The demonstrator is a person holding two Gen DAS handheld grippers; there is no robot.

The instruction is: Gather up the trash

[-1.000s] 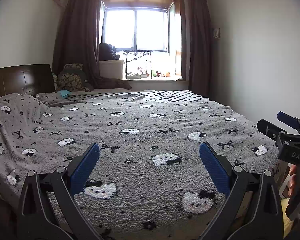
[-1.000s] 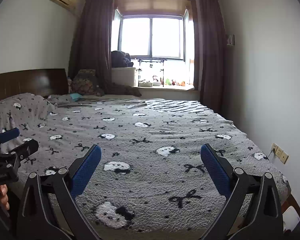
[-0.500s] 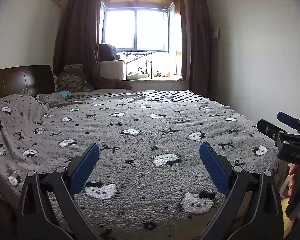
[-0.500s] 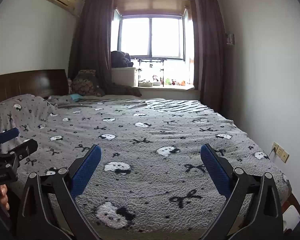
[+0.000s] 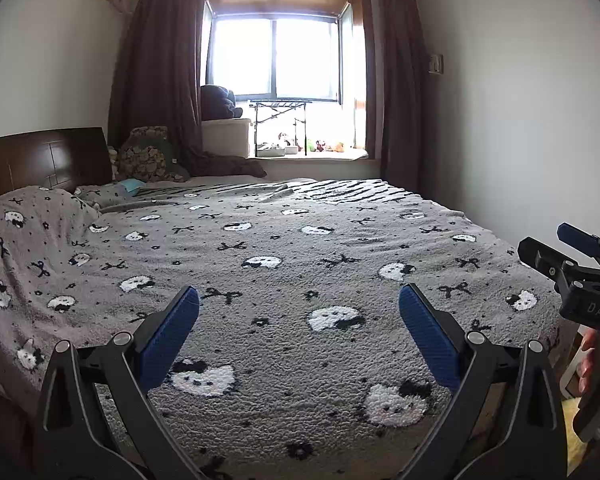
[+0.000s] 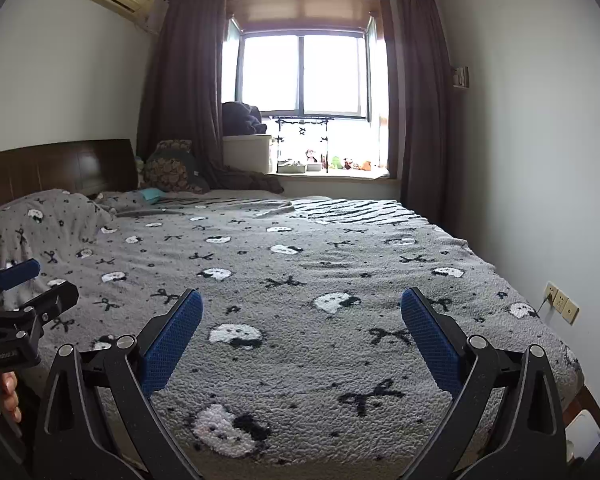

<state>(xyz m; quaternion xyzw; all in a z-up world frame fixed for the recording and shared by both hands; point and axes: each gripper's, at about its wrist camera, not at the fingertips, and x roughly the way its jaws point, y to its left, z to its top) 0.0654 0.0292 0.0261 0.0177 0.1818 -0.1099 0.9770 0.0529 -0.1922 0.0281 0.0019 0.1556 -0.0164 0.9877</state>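
trash is not clearly seen in either view at this moment. the only small loose thing is a light blue object [image 6: 151, 194] that lies near the pillows at the far left of the bed, just below the patterned cushion [image 6: 171, 172]; it cannot be told if it is trash or a cloth.

the left gripper [image 5: 299, 320] is held over the near edge of the grey blanket [image 5: 300, 240] with its two blue pads wide apart and nothing between them. the right gripper [image 6: 302, 318] is held in the same way, pads wide apart and empty, over the same blanket with cat faces and bows. each gripper is also seen from the side by the other camera, with a hand [image 5: 598, 364] on its handle.

the step in hand is judged to be a search, since nothing is picked yet. to do it well, the bed surface should be looked over slowly from the near edge to the headboard [image 6: 56, 168], and the folds near the covered pillow [image 6: 44, 216] should be checked, because small pieces can be hidden in the thick pile. the floor beside the bed is almost not shown, so it should be looked at too. the window sill [image 6: 332, 174] holds small figures, which are judged not to be trash and should be left. the pads should be kept apart until one piece is well centred between them, so that the blanket is not pinched together with it.
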